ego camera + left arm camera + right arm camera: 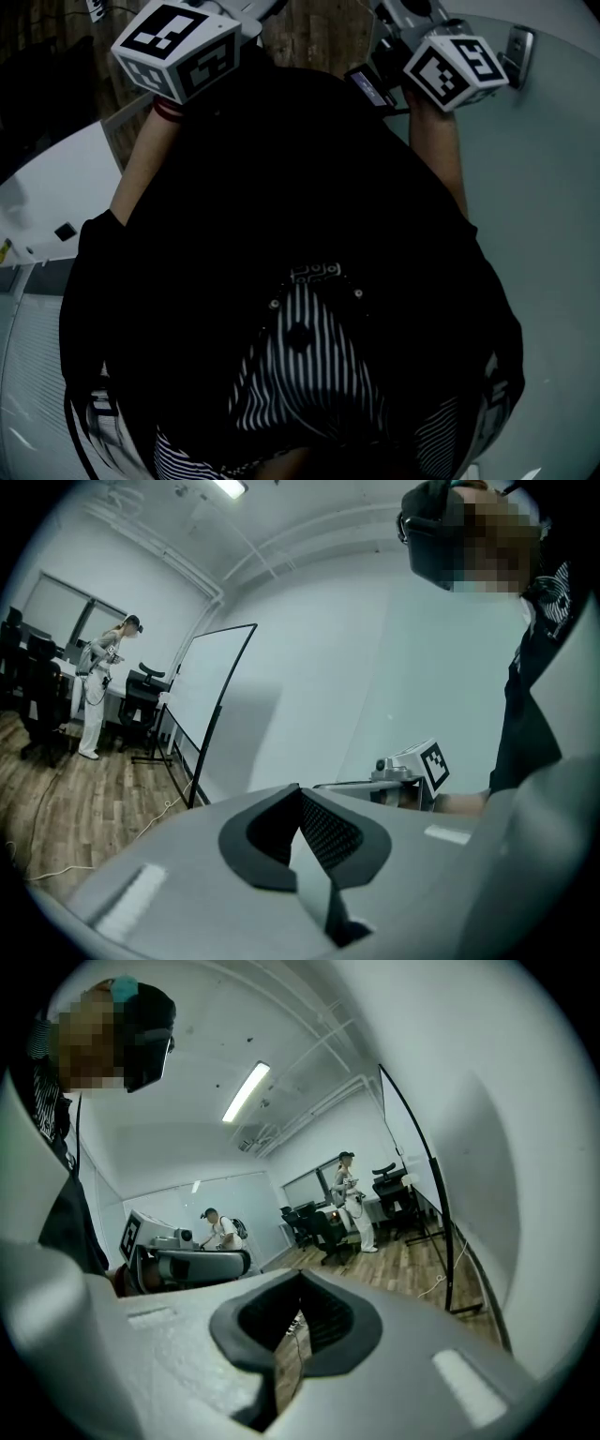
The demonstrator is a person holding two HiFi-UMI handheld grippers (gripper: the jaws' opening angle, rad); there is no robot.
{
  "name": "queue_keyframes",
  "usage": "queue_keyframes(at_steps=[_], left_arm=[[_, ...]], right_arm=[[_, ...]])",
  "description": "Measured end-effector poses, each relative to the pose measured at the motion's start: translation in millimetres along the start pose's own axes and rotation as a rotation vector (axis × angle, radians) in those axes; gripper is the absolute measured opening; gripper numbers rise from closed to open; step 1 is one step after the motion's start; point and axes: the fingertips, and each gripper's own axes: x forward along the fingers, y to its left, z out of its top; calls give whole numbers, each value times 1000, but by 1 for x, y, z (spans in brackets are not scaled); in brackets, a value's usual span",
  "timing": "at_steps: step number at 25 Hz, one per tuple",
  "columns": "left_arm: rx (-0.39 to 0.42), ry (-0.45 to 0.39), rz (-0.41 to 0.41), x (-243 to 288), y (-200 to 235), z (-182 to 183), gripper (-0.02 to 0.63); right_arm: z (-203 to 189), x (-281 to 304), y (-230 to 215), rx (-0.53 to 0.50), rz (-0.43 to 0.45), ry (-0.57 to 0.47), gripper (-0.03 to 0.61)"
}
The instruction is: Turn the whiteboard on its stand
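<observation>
The tall white whiteboard in its thin black frame [211, 691] is standing upright on a black floor stand [197, 785], close to the pale wall [356, 667] and showing at a slant. The left gripper [300, 789] and the right gripper [300, 1277] are both hovering well apart from the whiteboard, side by side, and neither is touching it. Each tong is pressing its dark pads together at the tips, leaving only a sliver lower down, and is gripping nothing.

This is fitting two stages alike: the whiteboard waiting to be swung round, or already swung and let go. Either way, turning it well is going to mean parting the jaws enough to take the black frame edge, since the slick face is likely offering no purchase. One tong on each side edge would be sharing the push. The thin white cable [56, 866] trailing over the wooden floor [84, 799] this side of the whiteboard is looking like a snag for the stand's feet.
</observation>
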Motion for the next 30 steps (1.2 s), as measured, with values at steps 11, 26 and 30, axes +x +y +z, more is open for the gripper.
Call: queue_keyframes(at_steps=[11, 26, 30], left_arm=[[42, -8, -63, 12, 0, 2, -6], [83, 14, -83, 15, -4, -4, -6], [52, 21, -81, 11, -2, -13, -6]], right_arm=[[4, -8, -6, -20, -58, -54, 0], [0, -13, -9, -21, -80, -71, 2], [-4, -12, -8, -11, -85, -60, 2]])
